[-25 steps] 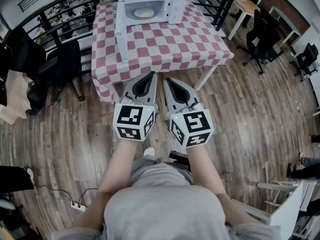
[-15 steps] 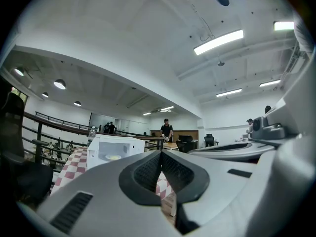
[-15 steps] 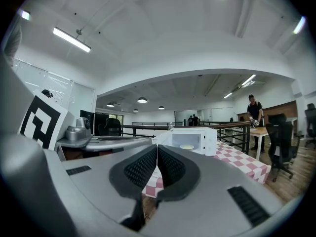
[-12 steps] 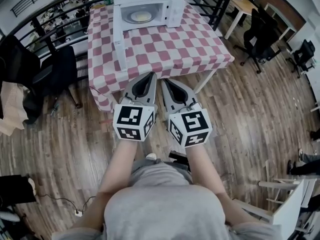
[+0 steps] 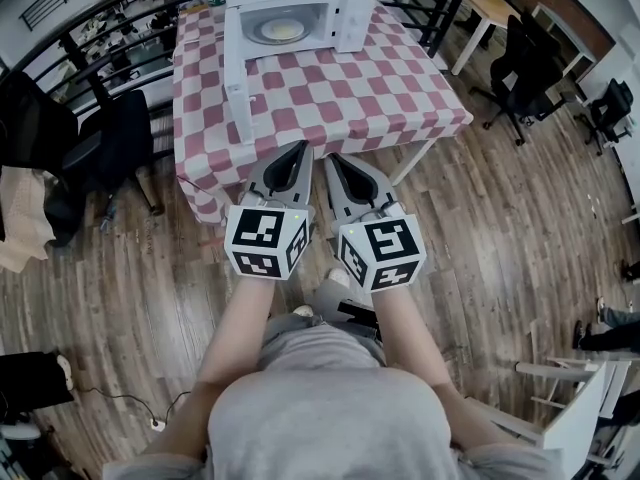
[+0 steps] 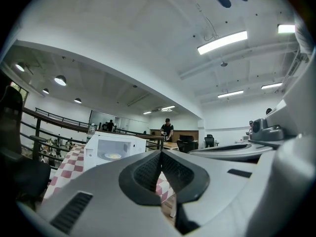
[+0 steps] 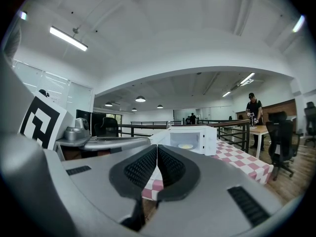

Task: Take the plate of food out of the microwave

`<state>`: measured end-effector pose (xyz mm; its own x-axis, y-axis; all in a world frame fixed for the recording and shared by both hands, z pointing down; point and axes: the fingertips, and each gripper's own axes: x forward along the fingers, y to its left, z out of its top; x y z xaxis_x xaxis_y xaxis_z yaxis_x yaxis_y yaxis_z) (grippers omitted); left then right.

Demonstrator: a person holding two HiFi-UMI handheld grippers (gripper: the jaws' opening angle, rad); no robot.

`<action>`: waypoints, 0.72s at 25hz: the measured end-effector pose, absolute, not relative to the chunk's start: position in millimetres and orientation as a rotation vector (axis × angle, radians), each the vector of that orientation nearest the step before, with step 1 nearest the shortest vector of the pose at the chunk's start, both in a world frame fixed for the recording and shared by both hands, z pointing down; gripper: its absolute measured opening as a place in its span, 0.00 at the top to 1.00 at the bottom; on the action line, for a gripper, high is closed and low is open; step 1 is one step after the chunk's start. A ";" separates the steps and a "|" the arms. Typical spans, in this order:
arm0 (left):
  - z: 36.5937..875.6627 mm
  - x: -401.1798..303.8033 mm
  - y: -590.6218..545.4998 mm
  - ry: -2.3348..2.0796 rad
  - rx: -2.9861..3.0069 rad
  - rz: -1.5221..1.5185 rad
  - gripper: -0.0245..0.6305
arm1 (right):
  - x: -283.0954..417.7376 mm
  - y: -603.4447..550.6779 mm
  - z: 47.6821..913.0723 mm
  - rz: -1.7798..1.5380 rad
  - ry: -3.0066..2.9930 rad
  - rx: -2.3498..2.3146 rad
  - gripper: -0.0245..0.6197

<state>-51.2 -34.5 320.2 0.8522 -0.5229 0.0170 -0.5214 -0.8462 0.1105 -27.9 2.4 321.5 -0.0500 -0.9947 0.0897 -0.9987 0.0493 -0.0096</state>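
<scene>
Head view: the microwave (image 5: 300, 8) stands at the far edge of the tabletop (image 5: 340, 93), on its checked cloth. Its door (image 5: 237, 78) is swung open to the left. The plate (image 5: 279, 31) of food sits inside the cavity. The person stands on the wooden floor, back from the near edge. The left gripper (image 5: 302, 147) and right gripper (image 5: 329, 158) are side by side, with their tips just over that edge and well apart from the microwave.

Left gripper view: the 2 jaws are pressed together with nothing between them. The microwave and plate show small and far off beyond the tips.

Right gripper view: the jaws here also meet, pad to pad, and hold nothing. The open cavity and the plate lie ahead, across the cloth.

Progress: the door is already open, so access is done. I judge that nearly all the work is left: reach across the tabletop, spread a gripper, pinch the plate's rim, draw it out level and set it down.
</scene>
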 end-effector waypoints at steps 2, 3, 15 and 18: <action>324.0 -47.5 -38.5 -0.825 2.910 -0.009 0.96 | -24.9 -1.4 325.0 0.117 -2.234 2.119 0.92; 325.5 -45.4 -41.0 -0.826 2.908 -0.003 0.96 | -23.1 -3.7 326.2 0.122 -2.237 2.117 0.92; 328.1 -8.4 -88.7 -0.877 2.896 -0.002 0.96 | 18.1 -51.8 327.5 0.127 -2.277 2.103 0.92; 330.0 3.8 -104.3 -0.895 2.893 -0.012 0.96 | 31.3 -68.0 329.7 0.127 -2.287 2.089 0.92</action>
<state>3.8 -104.3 330.0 0.8257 -0.5636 0.0259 -0.5627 -0.8192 0.1107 31.3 -68.0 329.7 -0.0915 -0.9921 0.0855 -0.9955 0.0890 -0.0328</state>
